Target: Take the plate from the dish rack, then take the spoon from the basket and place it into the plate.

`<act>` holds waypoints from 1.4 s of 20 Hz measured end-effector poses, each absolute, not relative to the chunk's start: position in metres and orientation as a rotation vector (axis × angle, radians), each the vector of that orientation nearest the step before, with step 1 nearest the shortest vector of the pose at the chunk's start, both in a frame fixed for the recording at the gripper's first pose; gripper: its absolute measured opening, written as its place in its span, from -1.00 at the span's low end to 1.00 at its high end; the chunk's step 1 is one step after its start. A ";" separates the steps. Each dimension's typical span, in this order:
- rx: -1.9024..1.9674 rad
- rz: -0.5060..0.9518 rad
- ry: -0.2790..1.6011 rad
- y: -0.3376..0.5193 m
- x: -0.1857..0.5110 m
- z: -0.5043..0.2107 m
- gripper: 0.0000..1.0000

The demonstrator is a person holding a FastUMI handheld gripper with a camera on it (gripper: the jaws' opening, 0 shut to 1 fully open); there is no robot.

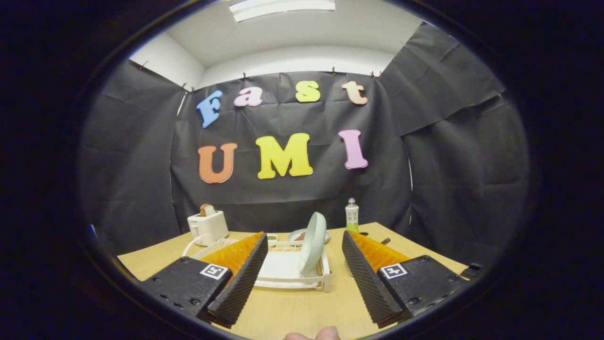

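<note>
- My jaws stand wide apart, holding nothing, above the worktop [292,307].
- First step in hand: the plate [312,242] stands upright in the dish rack [283,269], just ahead.
- Next, I judge: advance and close on its rim.

— What does the claw [304,255] look like on my feed? Walk me through it.

— I see two wedge-shaped fingers [240,278], each with a black inner face ribbed in fine ridges. Behind the ribbing, each finger has an orange translucent body, also ridged.

— And the mounts?

— Each finger sits on a flat black block [188,283] with rounded corners. I count several small dark screws sunk into the blocks near their edges. Each block carries a small square white tag [215,271] printed with a black pattern.

— Anything of the holder?

— Just a fingertip [325,334] under the claw.
</note>
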State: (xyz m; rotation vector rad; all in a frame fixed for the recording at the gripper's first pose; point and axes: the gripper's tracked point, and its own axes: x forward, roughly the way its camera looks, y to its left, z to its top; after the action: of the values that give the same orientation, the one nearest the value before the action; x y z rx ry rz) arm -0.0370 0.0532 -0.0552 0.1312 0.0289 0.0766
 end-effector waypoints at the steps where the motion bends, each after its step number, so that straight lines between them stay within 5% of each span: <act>1: 0.134 0.075 0.026 0.051 -0.036 -0.056 1.00; 12: 0.092 0.075 0.079 0.017 -0.007 -0.048 1.00; 21: -0.017 0.159 0.337 -0.013 0.080 0.027 1.00; 28: 0.078 0.171 0.735 0.000 0.156 -0.008 1.00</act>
State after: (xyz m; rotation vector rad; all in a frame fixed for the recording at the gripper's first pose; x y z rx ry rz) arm 0.1561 -0.0003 -0.0077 0.0782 0.7352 0.1708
